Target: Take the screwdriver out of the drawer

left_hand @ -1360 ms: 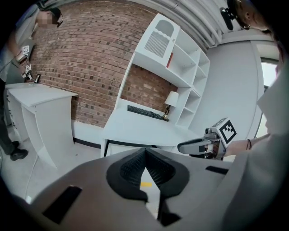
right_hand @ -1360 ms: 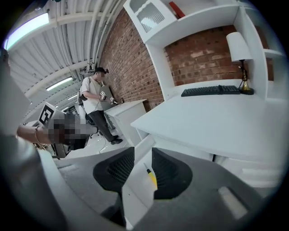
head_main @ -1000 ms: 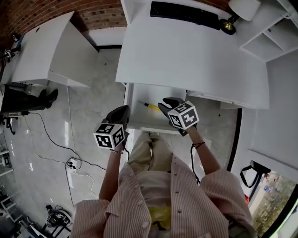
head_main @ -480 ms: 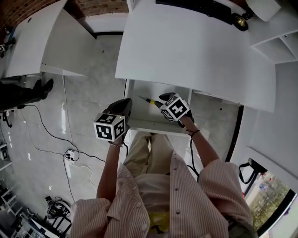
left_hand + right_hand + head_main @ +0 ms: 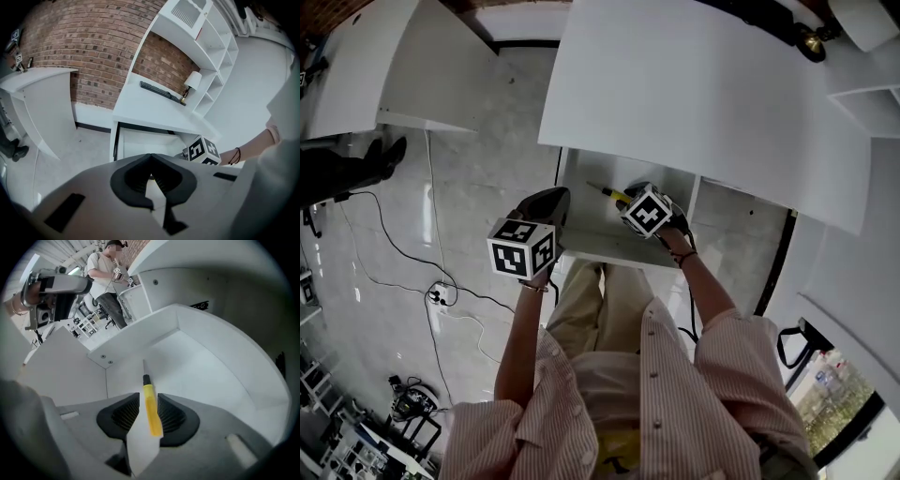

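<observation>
A person in a striped shirt (image 5: pixel 609 403) leans over an open drawer (image 5: pixel 586 225) beneath a white desk (image 5: pixel 703 94), a two-jaw gripper in each hand. At the centre of the head view the right gripper (image 5: pixel 637 197) reaches down into the drawer, its marker cube uppermost. The right gripper view shows its jaws drawn in on the yellow handle of the screwdriver (image 5: pixel 151 411): the right-hand pad in that picture lies against the handle and only a sliver of white shows on the other side. The black collar and thin metal shaft stick out past the jaw tips toward the back corner of the drawer, at the upper middle of the picture, and the tool is inside the drawer. Whether it rests on the drawer floor cannot be told. The left gripper (image 5: pixel 151 159) hangs just left of centre in the head view, over the drawer's front left corner and the pale floor (image 5: pixel 487 187). Its jaws are closed tip to tip and hold nothing. Its own view looks over the drawer to the desk top, where a dark keyboard (image 5: pixel 159 91) and a small lamp (image 5: pixel 191 83) sit against a brick wall (image 5: pixel 84 42). Another person (image 5: pixel 105 273) stands at the upper left of the right gripper view.
</observation>
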A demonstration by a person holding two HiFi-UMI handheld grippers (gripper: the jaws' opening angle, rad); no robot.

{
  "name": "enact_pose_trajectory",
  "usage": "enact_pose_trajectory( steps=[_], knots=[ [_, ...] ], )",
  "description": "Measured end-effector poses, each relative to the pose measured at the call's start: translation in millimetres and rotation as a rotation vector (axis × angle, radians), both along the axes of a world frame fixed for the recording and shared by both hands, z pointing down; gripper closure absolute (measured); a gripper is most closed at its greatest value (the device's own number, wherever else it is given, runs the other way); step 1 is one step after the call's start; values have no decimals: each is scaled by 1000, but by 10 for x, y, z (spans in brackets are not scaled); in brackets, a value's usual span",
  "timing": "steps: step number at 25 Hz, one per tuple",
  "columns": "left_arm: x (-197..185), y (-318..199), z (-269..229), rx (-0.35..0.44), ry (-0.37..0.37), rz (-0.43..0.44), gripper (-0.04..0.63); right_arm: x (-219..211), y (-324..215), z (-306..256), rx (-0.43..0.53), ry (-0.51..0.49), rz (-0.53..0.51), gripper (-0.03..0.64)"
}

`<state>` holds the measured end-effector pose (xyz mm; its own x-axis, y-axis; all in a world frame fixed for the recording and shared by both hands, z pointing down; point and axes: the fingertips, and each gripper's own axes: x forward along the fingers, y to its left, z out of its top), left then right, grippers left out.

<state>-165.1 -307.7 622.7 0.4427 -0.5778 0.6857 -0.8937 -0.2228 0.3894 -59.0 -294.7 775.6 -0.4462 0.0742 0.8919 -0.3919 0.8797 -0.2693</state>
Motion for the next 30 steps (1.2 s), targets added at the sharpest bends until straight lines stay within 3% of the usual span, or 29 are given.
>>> enact_pose_trajectory(
  steps=[20, 30],
  knots=[
    [-90, -6, 107, -23, 20, -23, 597, -53, 68, 327, 70, 115, -105, 525],
    [-80, -45, 0, 14, 44, -18, 597, -78, 20, 7, 106, 71, -85, 534]
  ],
)
